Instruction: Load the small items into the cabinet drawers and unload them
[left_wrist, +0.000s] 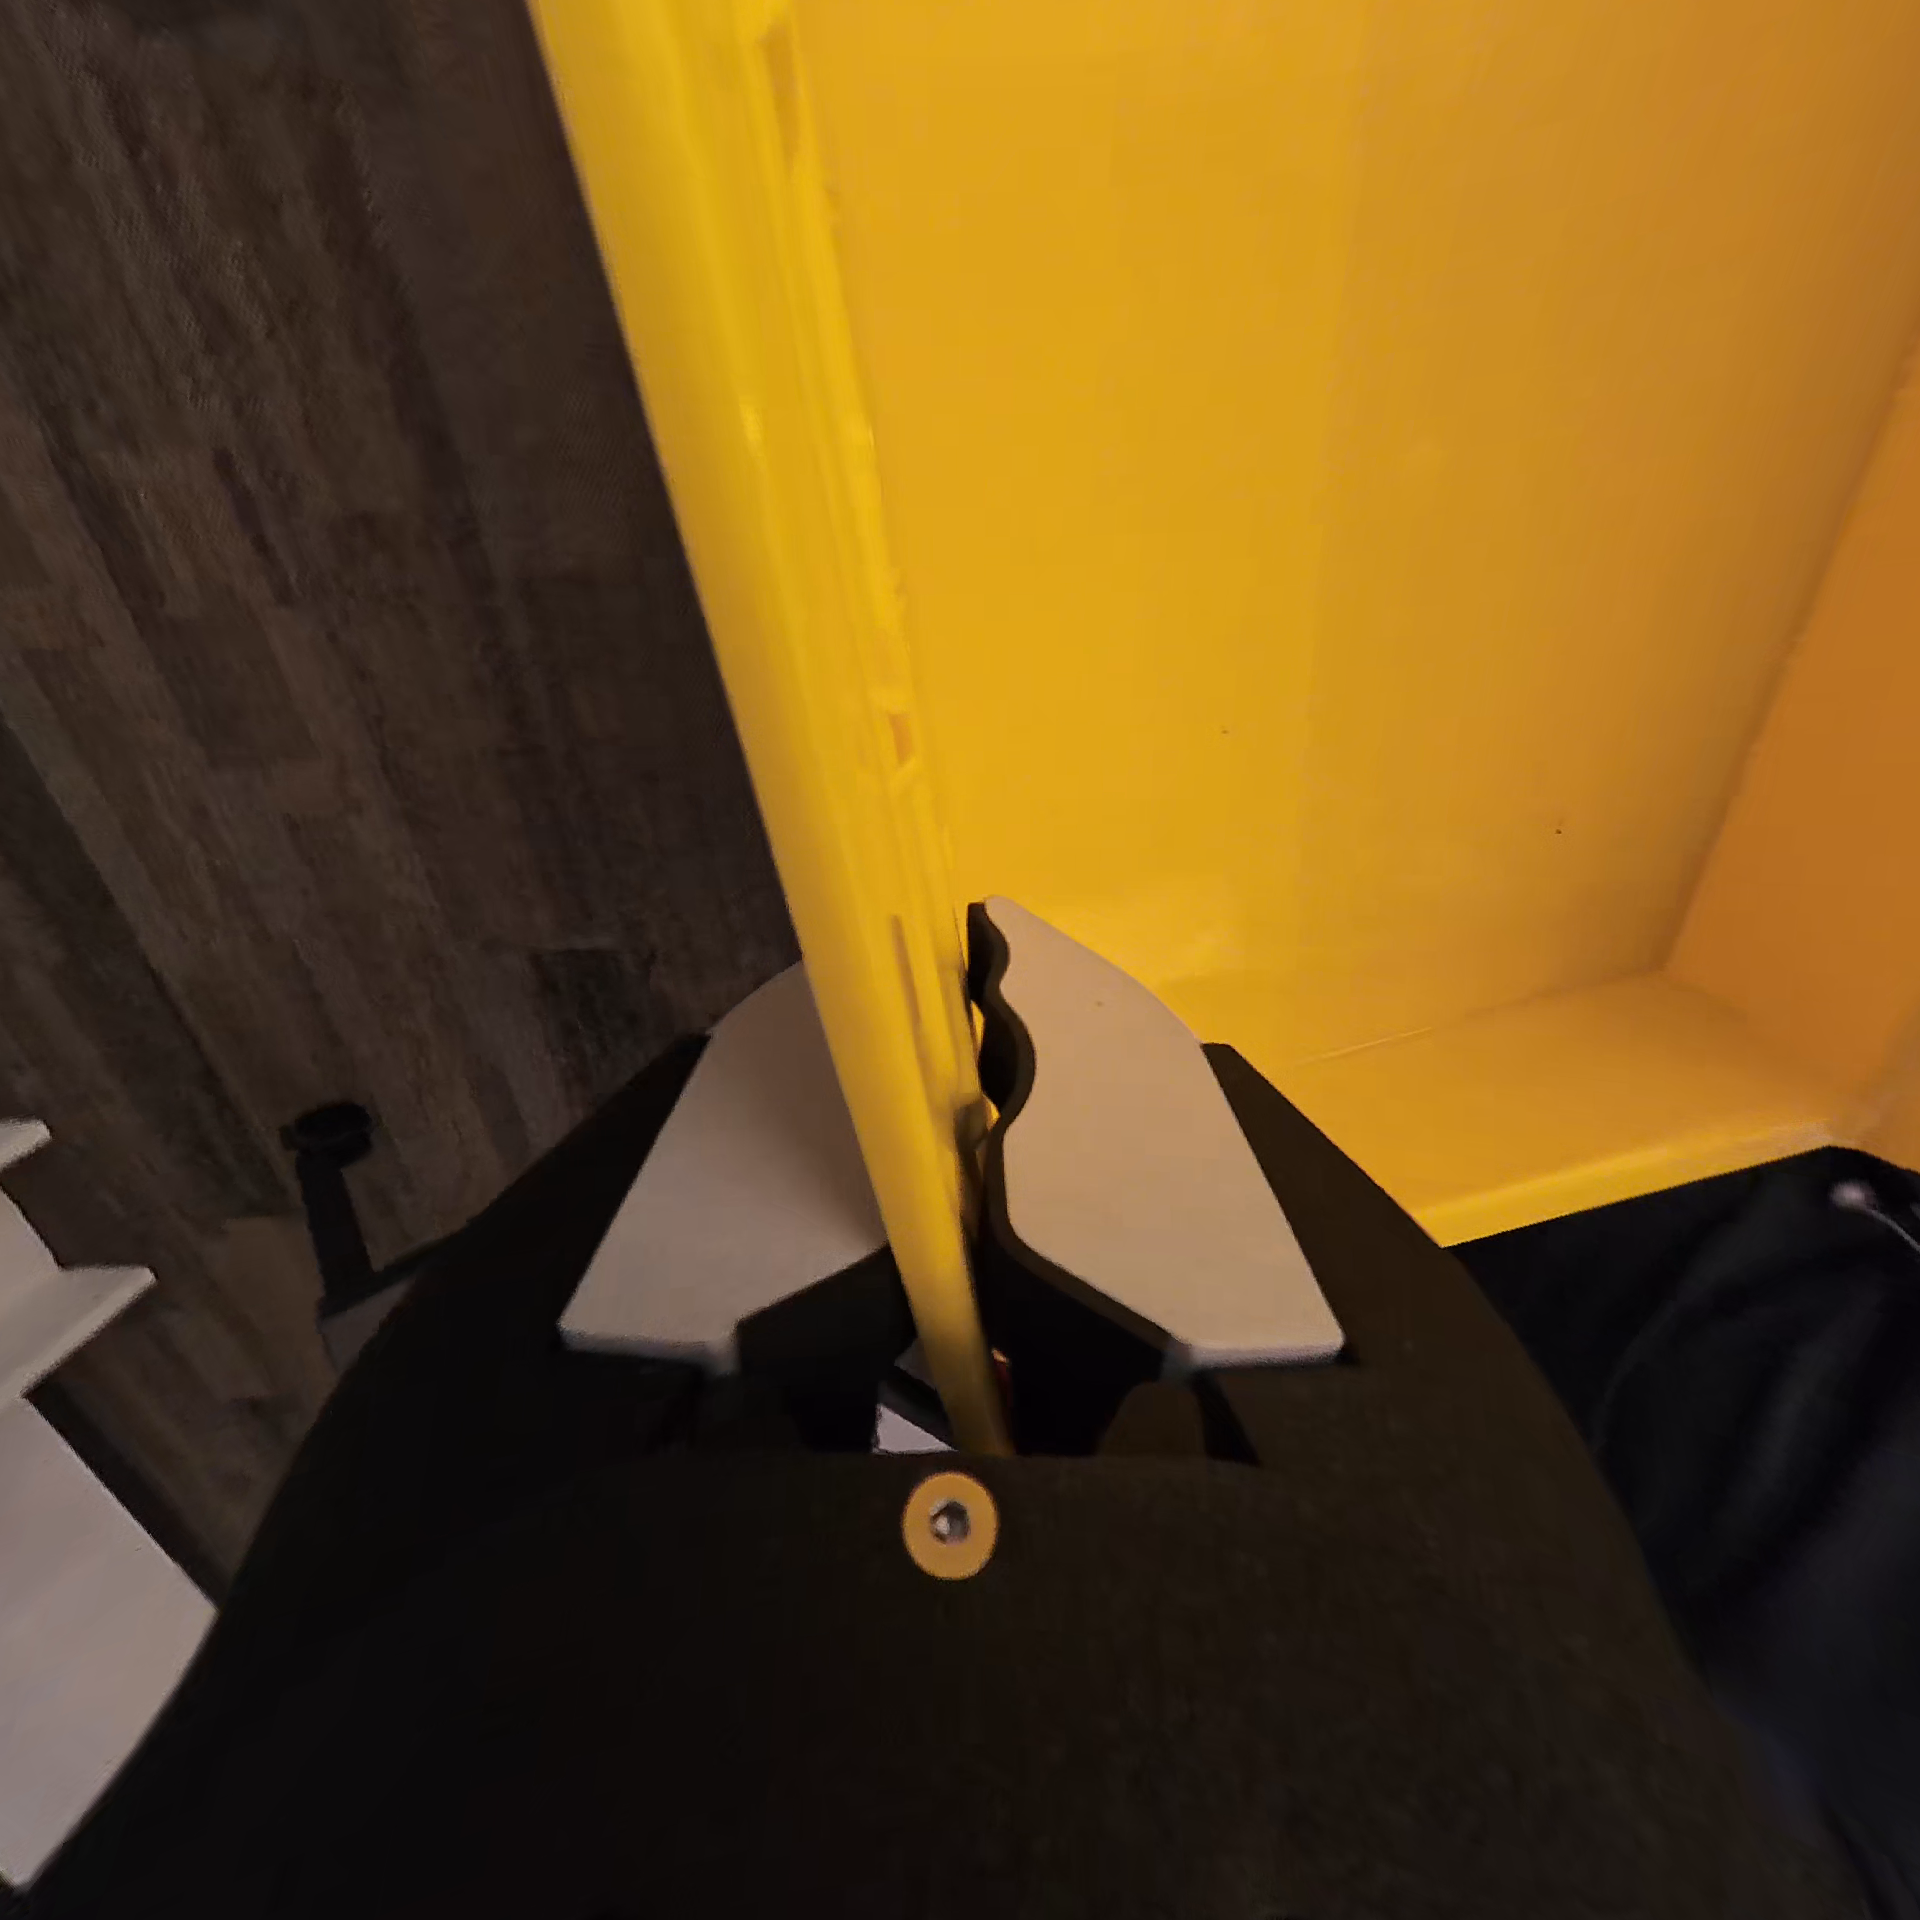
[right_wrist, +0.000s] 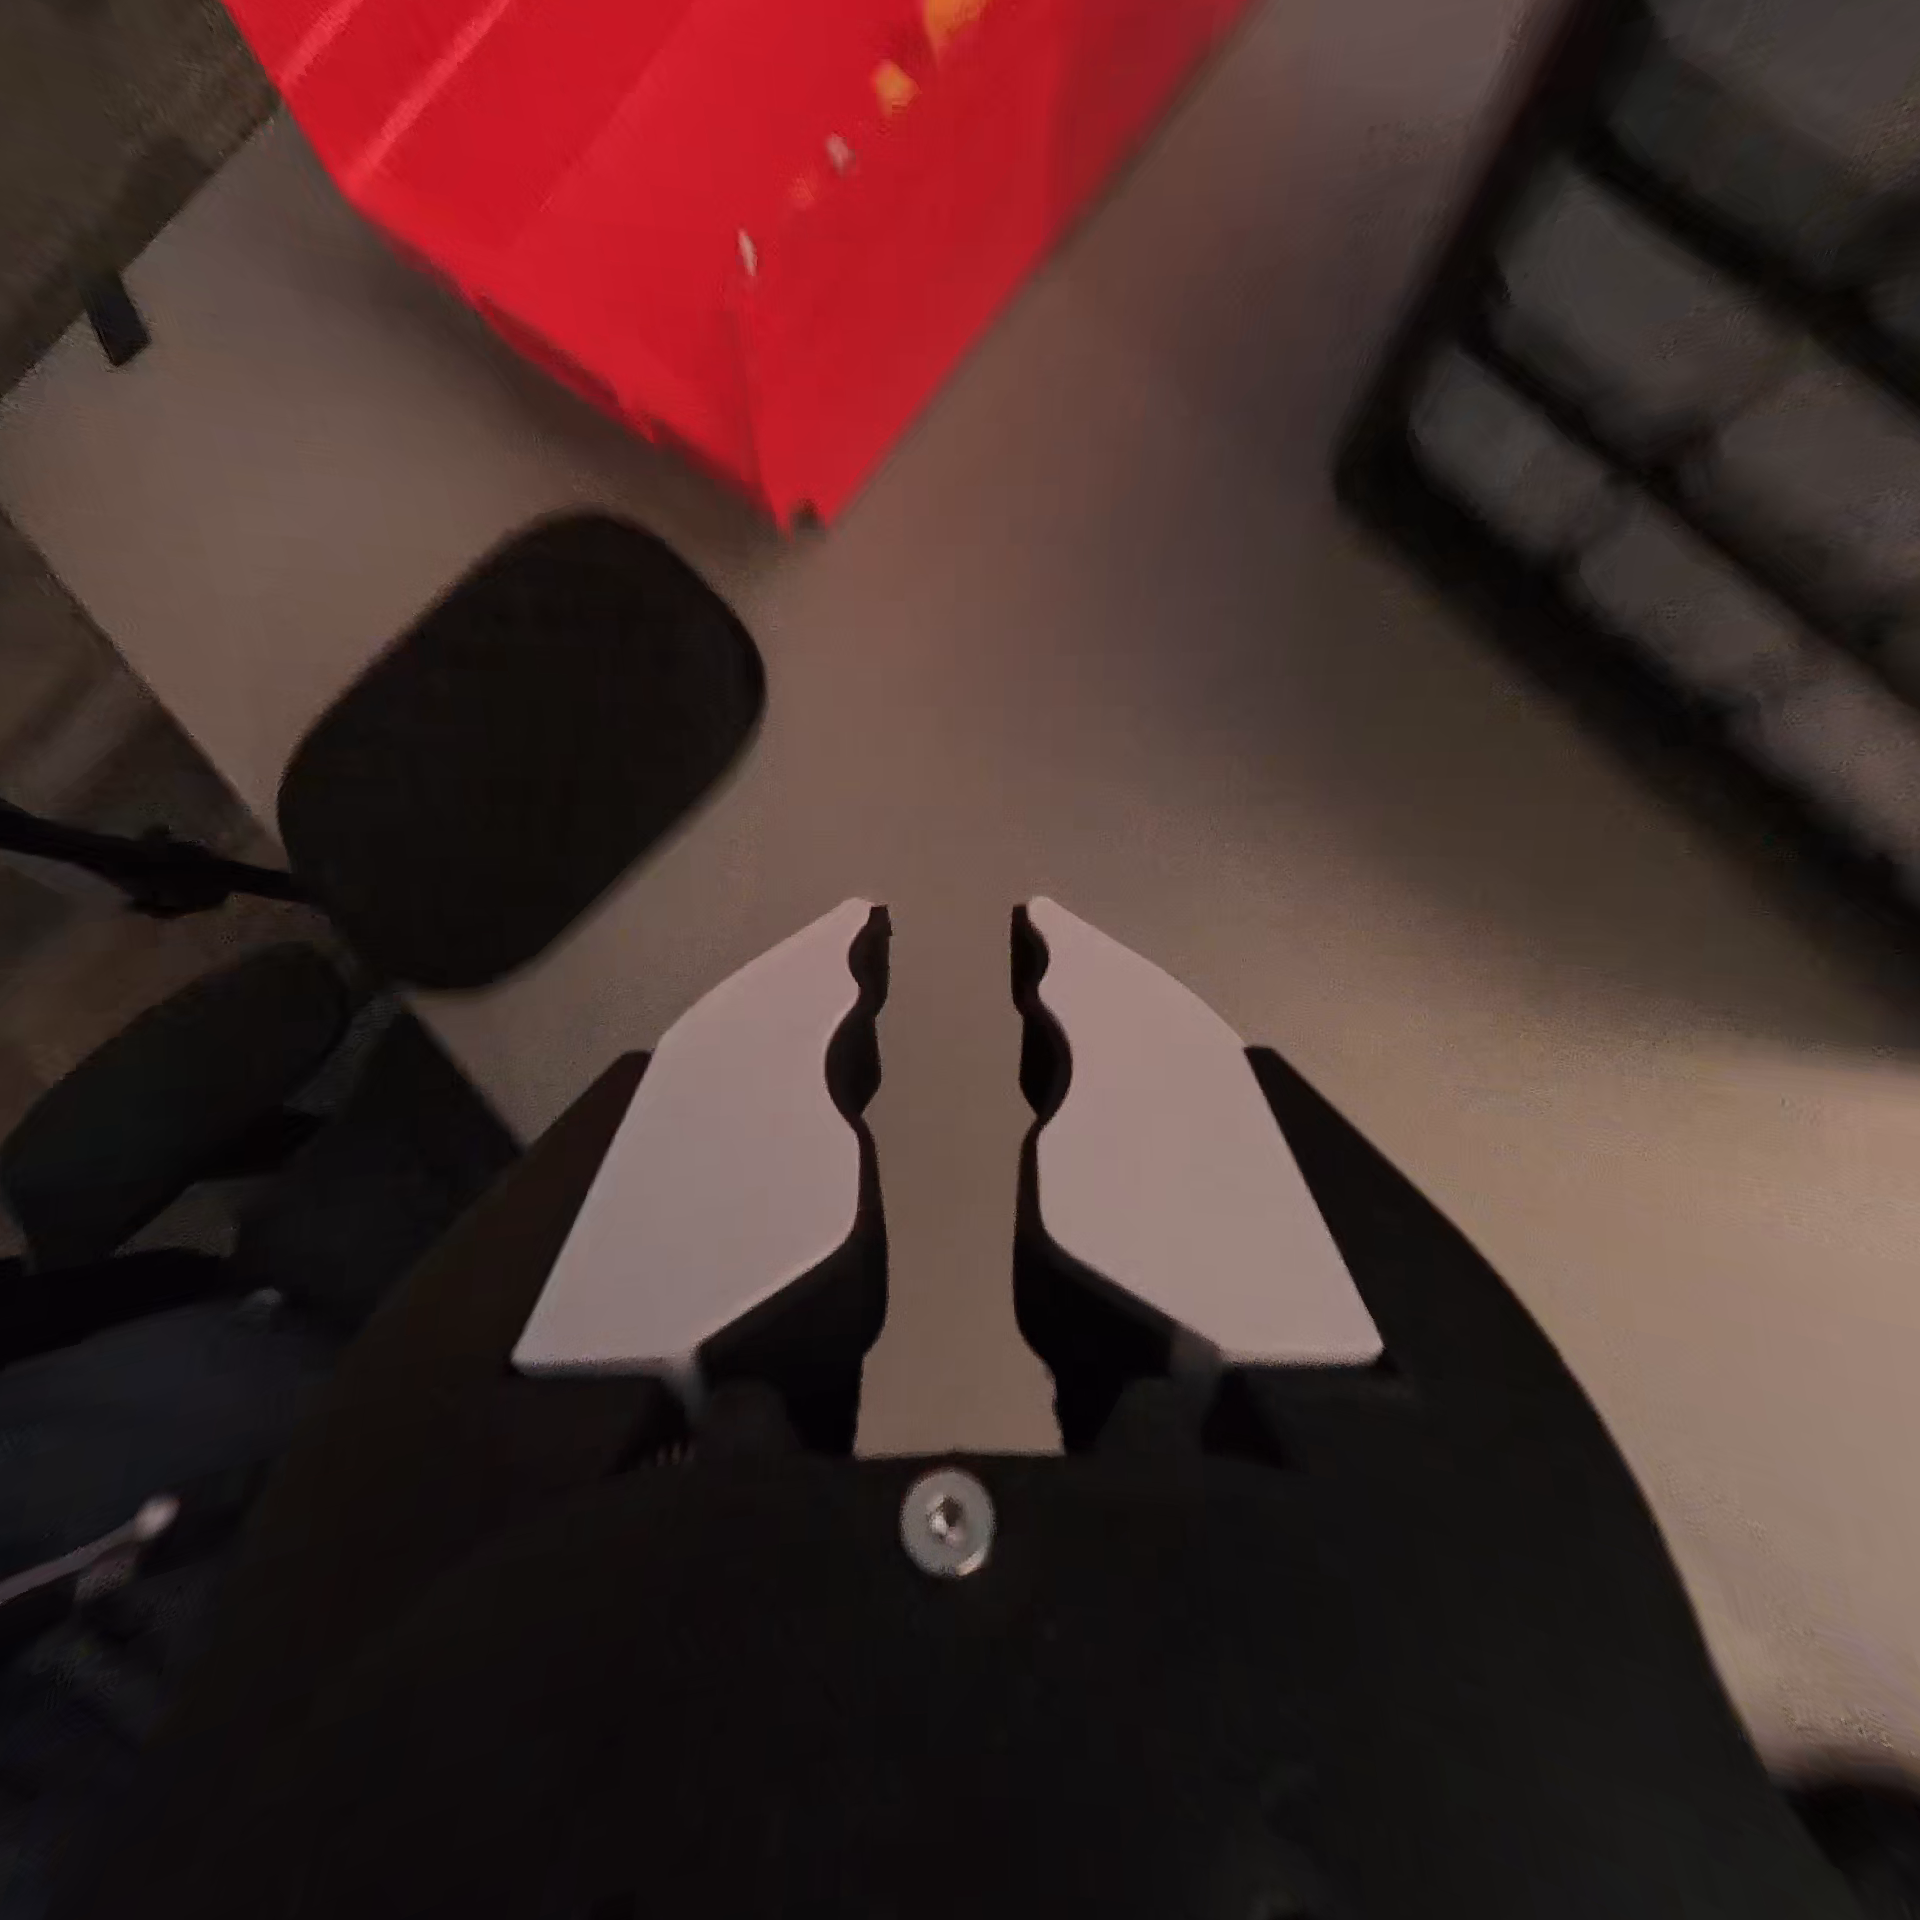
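In the left wrist view, the front wall of a yellow drawer (left_wrist: 831, 727) is pinched between the fingers of the left gripper (left_wrist: 925, 997); the drawer's bare inside fills the upper right of the frame. In the blurred right wrist view, the right gripper (right_wrist: 948, 925) is seen spread and holding nothing above a grey surface (right_wrist: 1195, 779). A red box (right_wrist: 707, 208) lies at the top, a black pad (right_wrist: 520, 748) at the left.

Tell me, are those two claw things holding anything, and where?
The left gripper pinches the yellow drawer by its thin front wall, one finger inside, one outside. The right gripper holds nothing; its fingers are apart.
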